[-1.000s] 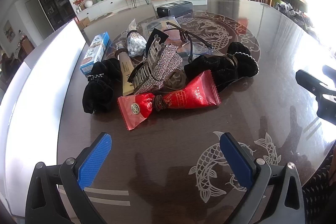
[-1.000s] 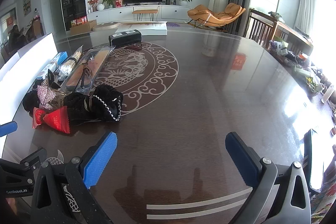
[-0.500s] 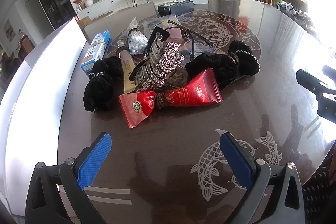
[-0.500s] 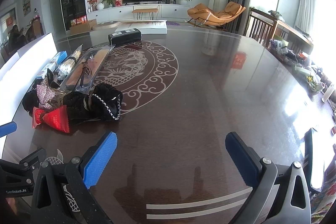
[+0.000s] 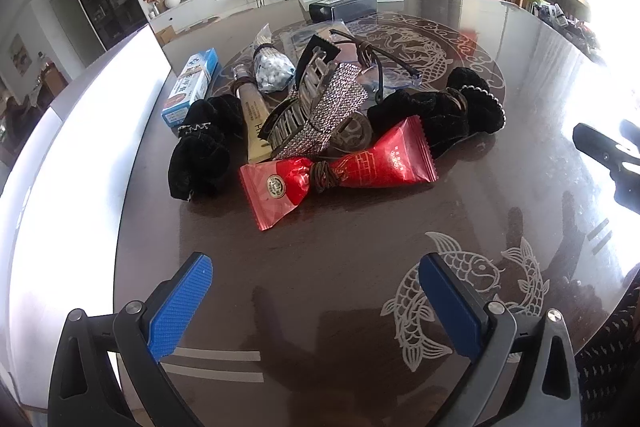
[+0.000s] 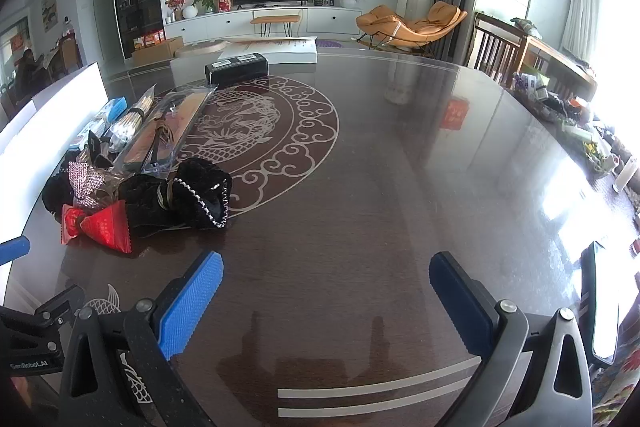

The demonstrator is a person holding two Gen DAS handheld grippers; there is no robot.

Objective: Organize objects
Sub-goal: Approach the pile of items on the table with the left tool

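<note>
Since a second ago the pile has slid slightly lower and nearer in the left wrist view, so the left gripper (image 5: 316, 301) has crept toward it. The right wrist view is almost unchanged.

The things to organise lie in one heap near the table's left edge. Nearest the left gripper is a red snack packet (image 5: 340, 173) cinched at its middle by a brown hair tie (image 5: 323, 175). Behind it, touching, rests a rhinestone claw clip (image 5: 320, 107), and black velvet scrunchies lie on either side: one on the left (image 5: 200, 147), one on the right (image 5: 448, 111). Further back are a toothpaste box (image 5: 192, 85), a bag of white beads (image 5: 272, 71), and a clear-wrapped pack (image 6: 176, 125). A black box (image 5: 343, 7) stands apart toward the far edge.

Both tools are spread wide and empty. The right gripper (image 6: 326, 301) hovers over bare table (image 6: 400, 187), well apart from the heap.

The risk is in the tangle. The packet is glossy and may slip between the pads, and because the clip leans on it, pulling it out could drag or topple the clip. The sun glare on the polished top may also hide edges.
</note>
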